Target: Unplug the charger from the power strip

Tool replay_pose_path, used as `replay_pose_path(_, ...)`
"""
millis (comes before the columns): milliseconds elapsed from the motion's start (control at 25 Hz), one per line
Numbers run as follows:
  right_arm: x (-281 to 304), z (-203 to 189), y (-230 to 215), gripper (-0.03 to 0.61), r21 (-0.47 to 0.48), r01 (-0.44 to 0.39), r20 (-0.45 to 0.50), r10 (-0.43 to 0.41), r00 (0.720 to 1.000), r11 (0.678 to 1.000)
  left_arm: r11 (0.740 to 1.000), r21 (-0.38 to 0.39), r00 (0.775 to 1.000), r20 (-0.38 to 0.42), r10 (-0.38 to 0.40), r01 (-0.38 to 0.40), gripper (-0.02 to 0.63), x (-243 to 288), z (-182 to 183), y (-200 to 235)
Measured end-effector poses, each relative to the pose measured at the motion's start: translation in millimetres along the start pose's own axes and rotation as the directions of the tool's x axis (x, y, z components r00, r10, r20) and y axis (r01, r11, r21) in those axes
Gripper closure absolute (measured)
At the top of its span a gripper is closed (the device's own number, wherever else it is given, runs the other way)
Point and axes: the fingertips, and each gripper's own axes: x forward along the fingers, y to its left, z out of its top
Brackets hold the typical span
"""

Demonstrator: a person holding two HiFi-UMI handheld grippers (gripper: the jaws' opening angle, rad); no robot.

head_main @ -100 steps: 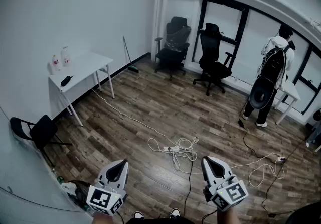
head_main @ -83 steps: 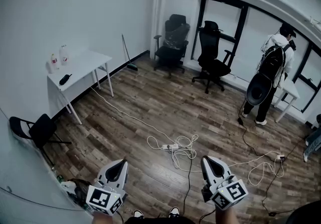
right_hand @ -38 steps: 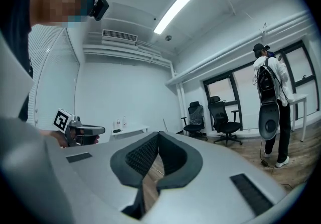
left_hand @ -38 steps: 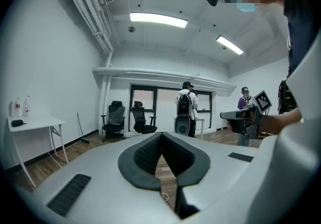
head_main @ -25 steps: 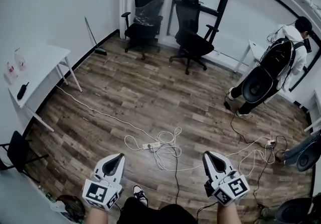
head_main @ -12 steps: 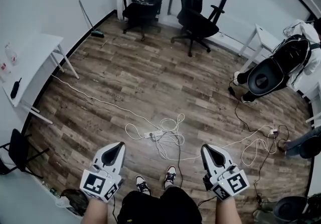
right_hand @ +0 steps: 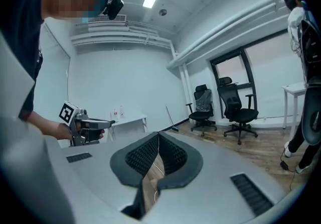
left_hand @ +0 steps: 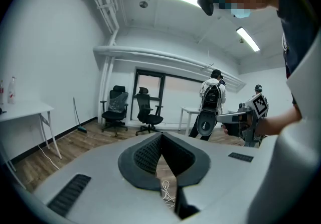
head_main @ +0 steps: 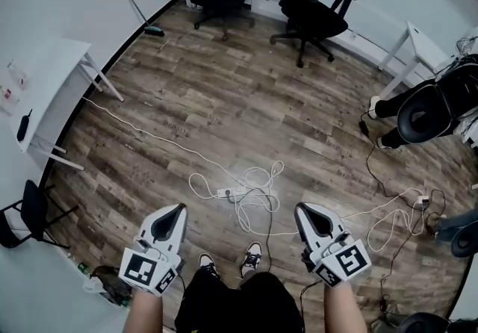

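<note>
A white power strip (head_main: pixel 227 193) lies on the wood floor amid a tangle of white cable (head_main: pixel 258 184), just ahead of the person's shoes. The charger in it is too small to make out. My left gripper (head_main: pixel 178 208) hangs low at the left and my right gripper (head_main: pixel 299 207) at the right, both above the floor and short of the strip. Each one's jaws meet at the tip with nothing between them, as the left gripper view (left_hand: pixel 161 134) and the right gripper view (right_hand: pixel 159 133) show. A loop of cable (left_hand: pixel 166 192) shows through the left jaws' gap.
A white table (head_main: pixel 46 83) and a black folding chair (head_main: pixel 30 210) stand along the left wall. Two office chairs (head_main: pixel 314 9) and a broom (head_main: pixel 139 12) are at the back. A person with a round pack (head_main: pixel 423 110) stands right, near more cable and a plug (head_main: pixel 421 201).
The head view has tipped further down and moved forward. The power strip and cables now lie closer to both grippers, which have come forward and lower. Both stay shut.
</note>
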Motion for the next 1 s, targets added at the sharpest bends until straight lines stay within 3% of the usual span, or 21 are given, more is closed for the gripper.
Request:
replay_pose_path(160, 33.3, -42.9, -41.8, 0.557, 0.010, -0.026, -0.039, 0.026, 0.999, 1.000, 1.000, -0.012, 0.999, -0.035, 0.002, -0.003, 0.595, 40.0, -38.0, 7.1)
replay_pose_path(280, 64.2, -93.8, -65.0, 0.557, 0.005, -0.035, -0.077, 0.035, 0.996, 0.999, 1.000, -0.020, 0.998, -0.054, -0.017, 0.016, 0.595, 69.9, -86.8, 24.8)
replay_pose_path(600, 153.0, -299.0, -111.0, 0.555, -0.039, -0.056, -0.211, 0.047, 0.976, 0.998, 0.999, 0.000, 0.985, -0.166, -0.039, 0.039, 0.595, 147.7, -285.4, 81.0)
replay_pose_path(760, 183.5, -405.8, -118.4, 0.555, -0.067, -0.098, -0.326, 0.071, 0.943, 0.993, 0.999, -0.006, 0.974, -0.218, -0.052, 0.052, 0.595, 168.6, -378.7, 98.7)
replay_pose_path(1000, 220.6, -538.1, -130.8, 0.555, -0.026, -0.118, -0.369, 0.100, 0.924, 0.993, 0.997, -0.021, 0.958, -0.275, -0.081, 0.078, 0.595, 200.6, -511.2, 122.1)
